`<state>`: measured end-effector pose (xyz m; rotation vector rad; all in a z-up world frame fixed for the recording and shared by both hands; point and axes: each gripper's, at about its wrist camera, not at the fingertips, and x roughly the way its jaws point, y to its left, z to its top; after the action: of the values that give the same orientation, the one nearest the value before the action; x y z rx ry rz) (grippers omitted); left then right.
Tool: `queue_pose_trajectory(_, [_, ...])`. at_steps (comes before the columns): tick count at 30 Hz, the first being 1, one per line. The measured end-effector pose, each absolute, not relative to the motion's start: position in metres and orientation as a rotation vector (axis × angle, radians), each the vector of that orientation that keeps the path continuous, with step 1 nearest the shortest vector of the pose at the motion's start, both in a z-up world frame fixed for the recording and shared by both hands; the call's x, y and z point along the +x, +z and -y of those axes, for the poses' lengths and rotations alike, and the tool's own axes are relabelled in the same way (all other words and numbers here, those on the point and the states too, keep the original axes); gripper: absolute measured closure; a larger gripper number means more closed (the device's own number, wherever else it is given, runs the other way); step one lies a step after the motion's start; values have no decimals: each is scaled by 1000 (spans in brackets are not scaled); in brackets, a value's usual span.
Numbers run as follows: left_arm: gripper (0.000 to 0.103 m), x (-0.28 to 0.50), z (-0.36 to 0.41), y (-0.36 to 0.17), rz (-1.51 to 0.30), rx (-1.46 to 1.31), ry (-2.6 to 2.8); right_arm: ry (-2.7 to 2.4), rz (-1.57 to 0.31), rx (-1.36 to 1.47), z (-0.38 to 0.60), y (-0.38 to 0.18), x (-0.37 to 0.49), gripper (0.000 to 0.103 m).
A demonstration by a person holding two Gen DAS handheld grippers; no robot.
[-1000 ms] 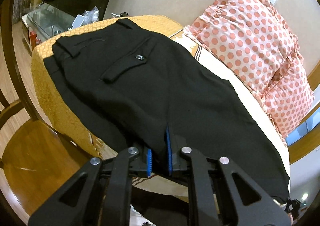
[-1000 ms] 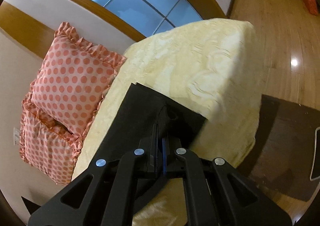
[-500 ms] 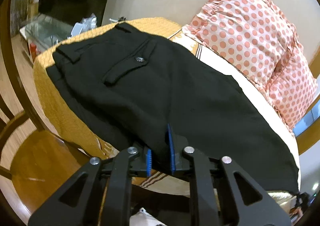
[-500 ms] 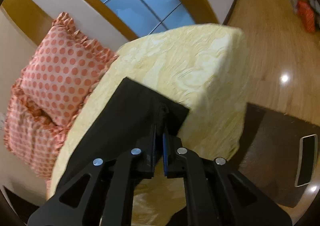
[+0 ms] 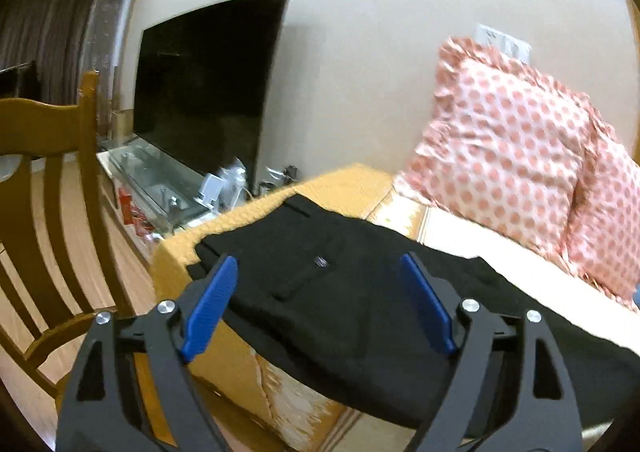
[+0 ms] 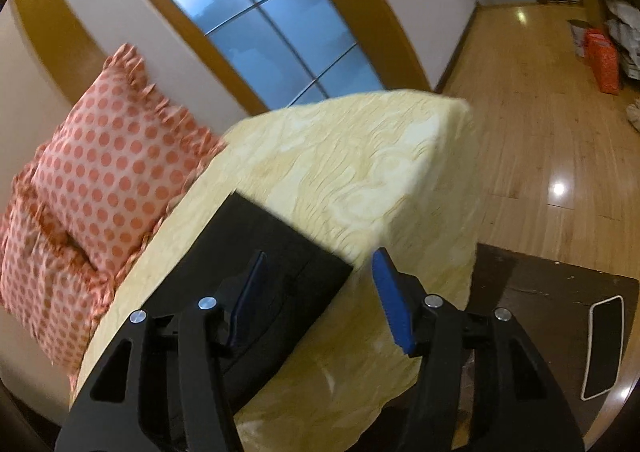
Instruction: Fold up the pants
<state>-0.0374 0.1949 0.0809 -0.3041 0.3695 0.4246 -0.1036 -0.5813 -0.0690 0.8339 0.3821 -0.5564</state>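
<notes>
Yellow bedspread (image 6: 360, 155) covers the bed where the black pants (image 5: 332, 308) lie flat, waistband end toward the television and legs running toward the window end. Over the waist end the left gripper (image 5: 320, 304) has its jaws spreading wide, blue pads (image 5: 208, 308) well apart and clear of the cloth, nothing pinched between them, the back pocket button showing in the gap. At the leg end the right gripper (image 6: 316, 300) is opening too, its jaws about half apart; the hem corner of the pants sits between them, though I cannot tell whether the left pad touches the cloth. Beyond the pants, two pink polka-dot pillows (image 5: 516, 163) lean against the wall. Farther out stand a dark television (image 5: 208, 91) on a glass stand, a wooden chair (image 5: 48, 179) to the left, a curved window (image 6: 264, 19), and shiny wood floor (image 6: 540, 99)
</notes>
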Motion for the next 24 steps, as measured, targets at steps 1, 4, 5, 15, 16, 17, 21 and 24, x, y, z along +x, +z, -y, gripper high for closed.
queue_pose_trajectory(1, [20, -36, -199, 81, -385, -327, 406, -559, -381, 820, 577, -70, -103, 47])
queue_pose_trajectory(4, [20, -28, -202, 73, -432, -379, 339, -565, -375, 767, 566, -71, -103, 49])
queue_pose_trajectory(5, [20, -26, -199, 71, -442, -380, 322, -563, -366, 751, 563, -71, -104, 51])
queue_pose_trajectory(15, [15, 19, -152, 33, -591, -313, 132, -581, -345, 504, 538, -69, -102, 58])
queue_pose_trajectory(16, [14, 21, -150, 30, -596, -308, 126, -581, -340, 472, 536, -68, -101, 62])
queue_pose_trajectory(17, [14, 23, -147, 27, -604, -302, 122, -586, -342, 434, 533, -67, -99, 62])
queue_pose_trajectory(21, [11, 24, -140, 21, -609, -262, 127, -604, -344, 406, 535, -68, -92, 62])
queue_pose_trajectory(24, [8, 23, -137, 16, -612, -231, 121, -569, -304, 528, 547, -71, -97, 77])
